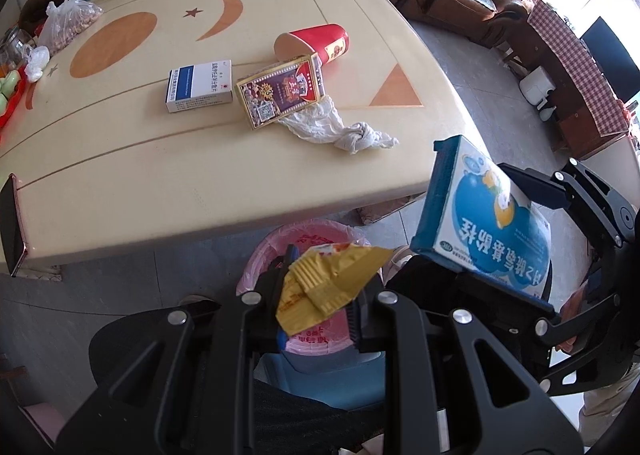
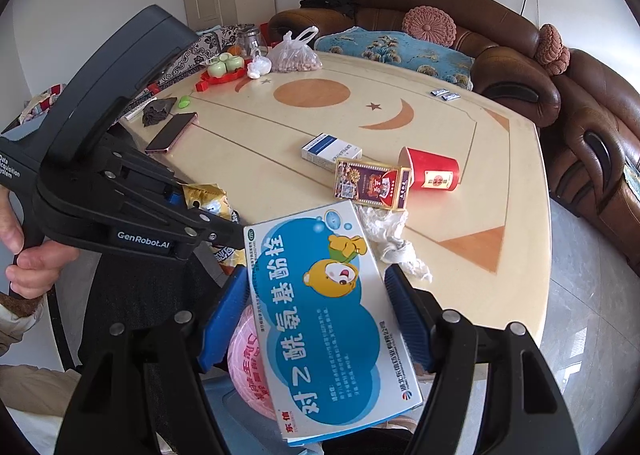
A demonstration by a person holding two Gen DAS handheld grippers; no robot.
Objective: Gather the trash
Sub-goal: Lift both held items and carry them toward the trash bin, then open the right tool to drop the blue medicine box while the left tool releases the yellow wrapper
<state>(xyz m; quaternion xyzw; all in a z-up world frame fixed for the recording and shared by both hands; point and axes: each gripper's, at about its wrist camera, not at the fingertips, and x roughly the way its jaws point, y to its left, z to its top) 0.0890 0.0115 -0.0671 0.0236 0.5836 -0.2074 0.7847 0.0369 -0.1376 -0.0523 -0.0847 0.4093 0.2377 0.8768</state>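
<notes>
A: Left wrist view?
B: The left gripper (image 1: 320,295) is clenched on a yellow wrapper (image 1: 324,283) over the pink-lined bin (image 1: 320,339). On the tabletop (image 1: 120,159) lie a white box (image 1: 199,86), a red cup (image 1: 316,43) and a tissue (image 1: 340,127).
A: Right wrist view?
B: The right gripper (image 2: 320,319) grasps a blue box (image 2: 320,319) by its sides, above the bin (image 2: 244,355), just off the tabletop (image 2: 460,295) edge.

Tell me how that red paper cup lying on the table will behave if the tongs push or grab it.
The red paper cup lies on its side, so a push would probably roll it in a curve. It looks empty and light, likely to skid away. Its thin wall may crush under a firm squeeze. It rests against the card box, which might shift too.
</notes>
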